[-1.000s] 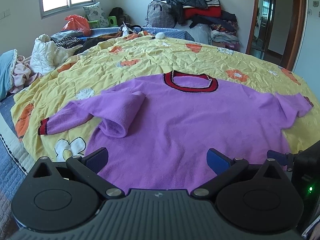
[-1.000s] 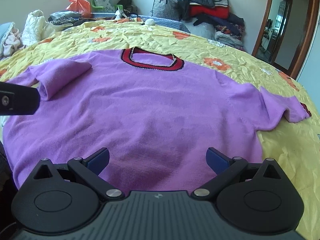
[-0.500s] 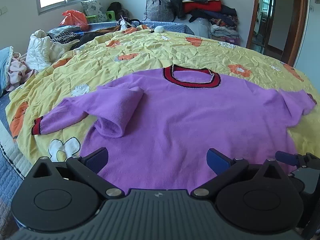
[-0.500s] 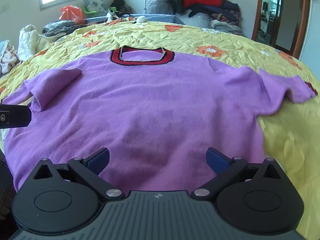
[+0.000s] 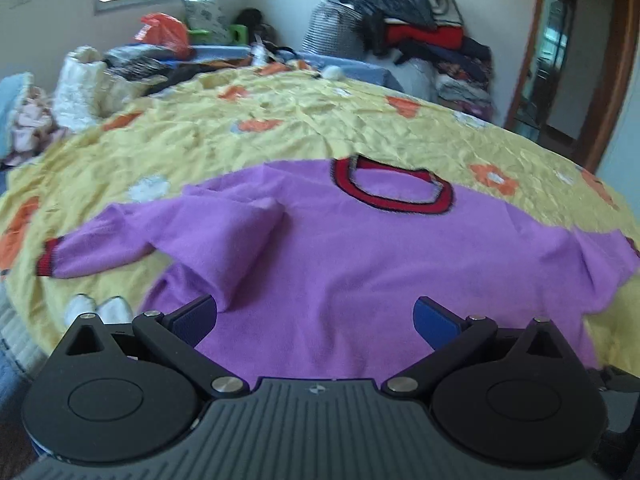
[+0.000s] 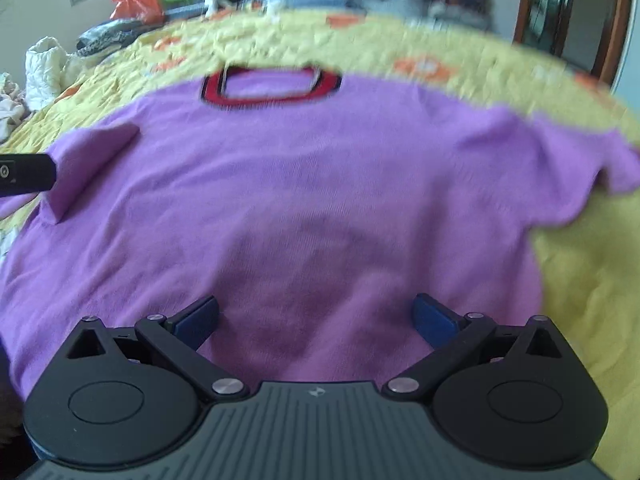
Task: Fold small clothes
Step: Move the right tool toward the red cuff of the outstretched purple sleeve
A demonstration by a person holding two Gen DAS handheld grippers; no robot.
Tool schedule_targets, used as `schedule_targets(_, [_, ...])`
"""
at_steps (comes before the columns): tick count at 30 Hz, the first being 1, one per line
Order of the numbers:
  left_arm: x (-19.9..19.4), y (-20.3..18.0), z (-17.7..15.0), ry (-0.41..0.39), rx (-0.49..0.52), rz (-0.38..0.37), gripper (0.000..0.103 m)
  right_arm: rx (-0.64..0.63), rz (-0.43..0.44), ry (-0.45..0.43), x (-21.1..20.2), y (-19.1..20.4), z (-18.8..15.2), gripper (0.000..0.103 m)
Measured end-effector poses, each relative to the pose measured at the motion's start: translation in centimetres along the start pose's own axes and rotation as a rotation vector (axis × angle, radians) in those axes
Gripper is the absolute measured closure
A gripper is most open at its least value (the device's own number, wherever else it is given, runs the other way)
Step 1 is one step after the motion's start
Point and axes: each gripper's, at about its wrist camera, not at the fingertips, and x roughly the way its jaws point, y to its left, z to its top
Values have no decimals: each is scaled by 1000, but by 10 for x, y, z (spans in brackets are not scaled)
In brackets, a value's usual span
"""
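Note:
A purple sweater (image 5: 360, 264) (image 6: 312, 184) with a red and black collar (image 5: 394, 188) (image 6: 272, 86) lies flat on the yellow flowered bedspread (image 5: 280, 128), hem toward me. Its left sleeve (image 5: 224, 236) is folded partly over the body, and the red cuff (image 5: 47, 258) lies on the spread. The right sleeve (image 6: 592, 160) lies out to the right. My left gripper (image 5: 316, 316) is open above the hem with nothing between its fingers. My right gripper (image 6: 316, 316) is also open above the hem, holding nothing. Part of the left gripper (image 6: 24, 174) shows at the left edge of the right wrist view.
Piles of clothes and bags (image 5: 412, 28) are stacked at the far side of the bed. A white quilted item (image 5: 80, 84) and an orange bag (image 5: 164, 34) lie at the far left. A wooden door frame (image 5: 608, 68) stands at the right.
Both grippers have moved forward over the sweater; the sweater looks nearer in both views. The right view has tipped lower and blurred. Both stay open.

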Motion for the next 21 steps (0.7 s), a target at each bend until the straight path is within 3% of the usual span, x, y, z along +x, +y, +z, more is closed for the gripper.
schedule_targets(3, [5,-1,3,11,-8,-110,0,-106,-10,37,1,7,0,0])
schedule_targets(7, [20,-12,10,52,-42,-217,0,-188,78,27,-5,-5,-6,0])
schedule_targets(8, [25,-16,12,66,-48,-221,0,-211,94,27,-7,-10,-5,0])
schedule_targets(11, [38,-31,18,102,-56,-227,0,-127,57,-59,-21,-48,1,0])
schedule_targets(14, [46,-46,18,125,-29,-220,0,-71,-95,-161,-31,-97,9,0])
schedule_targets(18, [59,-75,10,148,65,-173,0,29,-204,-185,-29,-172,25,0])
schedule_targets(21, [65,-96,5,143,126,-129,0,144,-180,-193,-21,-236,35,0])
